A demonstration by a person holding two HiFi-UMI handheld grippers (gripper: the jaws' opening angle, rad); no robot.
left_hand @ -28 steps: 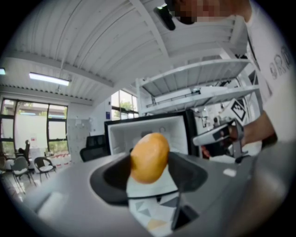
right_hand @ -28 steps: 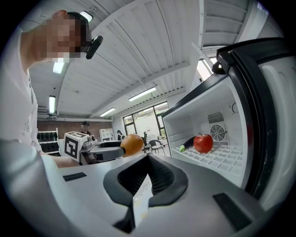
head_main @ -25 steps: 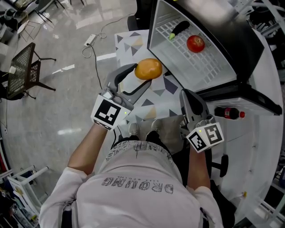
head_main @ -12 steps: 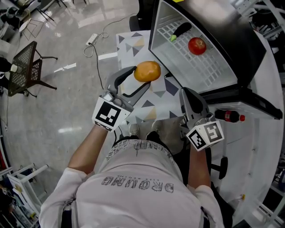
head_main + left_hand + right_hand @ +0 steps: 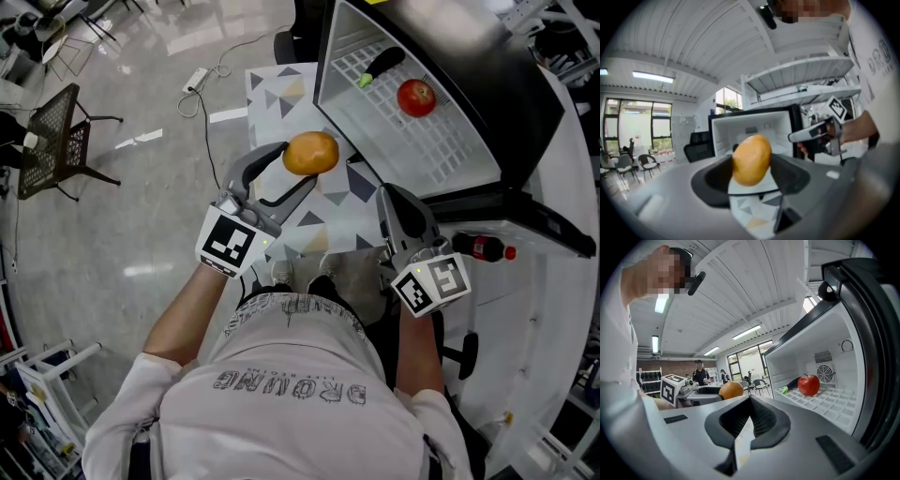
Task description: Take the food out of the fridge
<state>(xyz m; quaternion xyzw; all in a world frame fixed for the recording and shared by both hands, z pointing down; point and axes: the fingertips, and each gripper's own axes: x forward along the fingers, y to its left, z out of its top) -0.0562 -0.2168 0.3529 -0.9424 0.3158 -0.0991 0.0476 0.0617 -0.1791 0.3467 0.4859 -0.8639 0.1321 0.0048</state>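
My left gripper (image 5: pixel 302 165) is shut on an orange (image 5: pixel 311 153), held in the air in front of the open fridge (image 5: pixel 412 141). In the left gripper view the orange (image 5: pixel 751 159) sits pinched between the two jaws. My right gripper (image 5: pixel 389 199) is shut with nothing in it, just right of the orange and below the fridge opening. On the fridge's white wire shelf lie a red apple (image 5: pixel 416 97) and a dark eggplant (image 5: pixel 379 66). The right gripper view shows the apple (image 5: pixel 809 385), the eggplant (image 5: pixel 791 384) and the orange (image 5: pixel 731 390).
A cola bottle (image 5: pixel 483 247) lies in the open fridge door's rack at the right. A surface with a triangle pattern (image 5: pixel 281 94) lies under the orange. On the grey floor at the left are a black mesh chair (image 5: pixel 52 150) and a power strip (image 5: pixel 192 82).
The left gripper with the orange has drifted very slightly toward me. The right gripper has stayed in place.
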